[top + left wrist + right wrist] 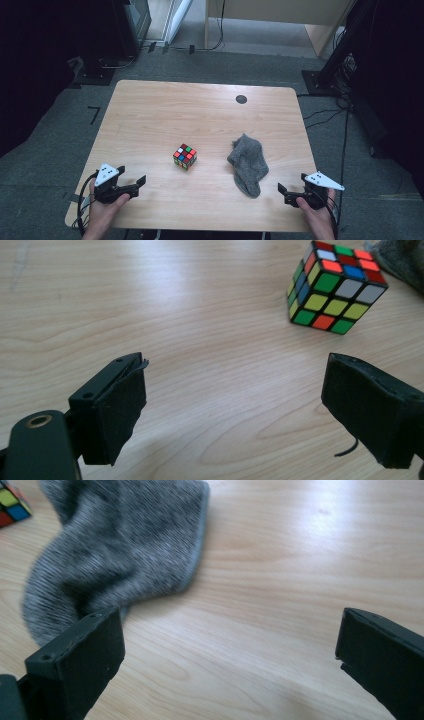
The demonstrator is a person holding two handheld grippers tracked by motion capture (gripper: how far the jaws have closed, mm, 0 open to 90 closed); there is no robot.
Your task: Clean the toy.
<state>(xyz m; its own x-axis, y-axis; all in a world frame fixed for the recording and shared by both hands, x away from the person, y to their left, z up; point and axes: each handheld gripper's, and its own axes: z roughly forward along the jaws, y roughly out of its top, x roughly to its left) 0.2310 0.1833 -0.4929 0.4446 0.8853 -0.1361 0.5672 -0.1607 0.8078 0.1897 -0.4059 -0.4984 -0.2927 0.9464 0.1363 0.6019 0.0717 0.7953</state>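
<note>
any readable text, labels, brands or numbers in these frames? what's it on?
None readable.
Rubik's cube: plain coloured stickers, no logo or print visible.
Grey sock: no tag or lettering visible.
Grey plates on the left gripper and right gripper: small dark dots, no characters.
Wooden table: a round black disc near the far edge, unmarked.
Black jaw pads in both gripper views: no markings.
</note>
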